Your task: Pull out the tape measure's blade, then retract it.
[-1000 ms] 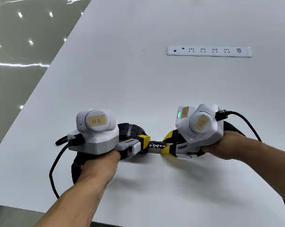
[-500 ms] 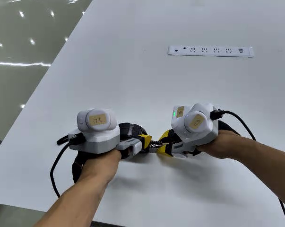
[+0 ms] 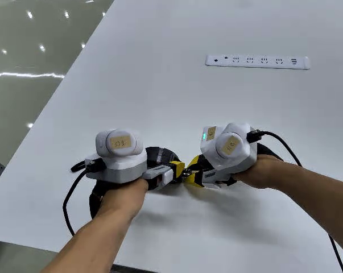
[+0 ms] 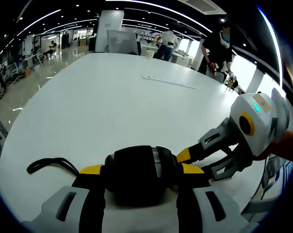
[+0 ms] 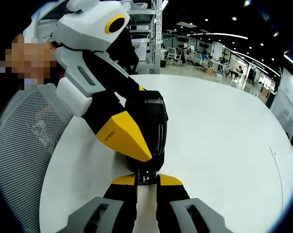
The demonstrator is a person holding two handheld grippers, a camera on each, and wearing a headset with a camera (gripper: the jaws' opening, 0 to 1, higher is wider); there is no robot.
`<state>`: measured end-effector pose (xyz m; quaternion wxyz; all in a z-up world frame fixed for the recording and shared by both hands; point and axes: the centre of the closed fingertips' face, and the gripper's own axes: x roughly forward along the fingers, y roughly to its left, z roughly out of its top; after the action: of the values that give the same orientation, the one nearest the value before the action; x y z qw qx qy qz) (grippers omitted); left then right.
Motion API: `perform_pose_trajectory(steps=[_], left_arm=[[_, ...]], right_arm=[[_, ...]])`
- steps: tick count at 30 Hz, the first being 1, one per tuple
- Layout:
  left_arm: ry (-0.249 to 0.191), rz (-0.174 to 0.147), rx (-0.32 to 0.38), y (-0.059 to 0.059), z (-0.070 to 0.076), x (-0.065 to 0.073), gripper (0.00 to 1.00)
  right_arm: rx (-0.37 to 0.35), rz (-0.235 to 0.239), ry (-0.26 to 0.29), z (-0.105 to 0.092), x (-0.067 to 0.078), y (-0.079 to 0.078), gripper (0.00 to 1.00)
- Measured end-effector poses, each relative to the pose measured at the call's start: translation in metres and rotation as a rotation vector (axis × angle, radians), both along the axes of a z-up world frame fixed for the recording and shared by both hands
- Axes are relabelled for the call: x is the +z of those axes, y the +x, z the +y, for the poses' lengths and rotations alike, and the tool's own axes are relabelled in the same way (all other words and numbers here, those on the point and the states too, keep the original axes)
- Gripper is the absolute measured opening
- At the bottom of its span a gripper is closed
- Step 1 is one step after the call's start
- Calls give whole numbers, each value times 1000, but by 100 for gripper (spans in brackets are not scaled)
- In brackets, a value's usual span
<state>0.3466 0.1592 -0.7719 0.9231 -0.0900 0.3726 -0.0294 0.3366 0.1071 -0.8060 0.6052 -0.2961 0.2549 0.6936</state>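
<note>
the tape measure point(image 4: 139, 171) sits low over the white table point(image 3: 160, 85) near its front edge; whether it rests on the surface cannot be told. its case is a compact, rigid black shell that looks rubber-coated, so it should be moderately heavy for its size, non-slip and not fragile. take hold of the case across its 2 broad flat sides. the blade point(image 3: 185, 173) is judged to be a thin, curved metal strip: stiff along its length, easy to kink if bent sideways, and spring-loaded, so it will pull back toward the case when tension drops. take hold of the blade at the end hook point(image 5: 146, 177) only, and keep the pull in line with the case mouth. the left gripper point(image 3: 170, 170) is closed on the case, with 1 yellow-tipped jaw pressed against each flat side. the right gripper point(image 5: 147, 180) faces it, its 2 jaws brought almost together and pinching the end hook, just beside the case mouth. very little blade shows between the mouth and the hook. a black wrist strap point(image 4: 49, 163) trails from the case, lying slack on the table clear of both grippers. a white power strip point(image 3: 256, 60) lies well apart at the far side.
</note>
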Motion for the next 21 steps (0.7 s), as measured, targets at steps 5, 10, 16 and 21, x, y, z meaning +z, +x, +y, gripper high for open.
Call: perform_pose_trajectory(steps=[5,10,16,21], left_arm=[[-2,0,1,0,1,0,54],[-3,-1,3,0,1,-1,54],[-2,1,4,0,2,0,55],[5,-2,1,-1,1,0,56]], right_arm=[[12,-8,-1,2,0,-1,11],[21,-18,-5,4,0,-1,11],[24,-20,-6,4,0,-2,11],[33,-41,-7,5,-1,-2,12]])
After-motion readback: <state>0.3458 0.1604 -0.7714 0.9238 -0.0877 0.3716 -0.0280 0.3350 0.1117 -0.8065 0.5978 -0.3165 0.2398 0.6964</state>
